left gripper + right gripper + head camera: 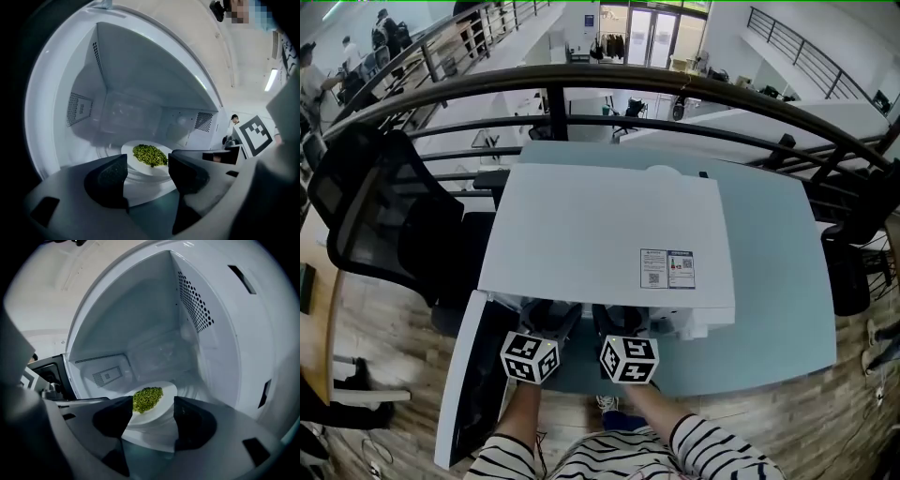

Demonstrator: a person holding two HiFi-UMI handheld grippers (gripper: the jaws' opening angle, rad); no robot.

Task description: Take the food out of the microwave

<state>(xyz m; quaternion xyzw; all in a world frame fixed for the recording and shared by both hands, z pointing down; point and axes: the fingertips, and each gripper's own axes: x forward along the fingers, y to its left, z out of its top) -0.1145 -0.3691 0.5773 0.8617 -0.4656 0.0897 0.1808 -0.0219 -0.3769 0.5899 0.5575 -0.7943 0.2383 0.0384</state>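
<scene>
A white plate heaped with green peas sits on the turntable inside the open white microwave. Both grippers are at the oven's mouth, side by side, pointing in. My left gripper is open, and the plate lies just beyond its tips with nothing between the pads. My right gripper is open too, with the plate and peas framed in the gap ahead of it, untouched. In the head view the left gripper and right gripper reach under the oven's top, which hides the tips and the plate.
The microwave door hangs open at the left, beside my left arm. The oven stands on a light blue table against a dark railing. A black office chair is at the left. White cavity walls close in on both sides.
</scene>
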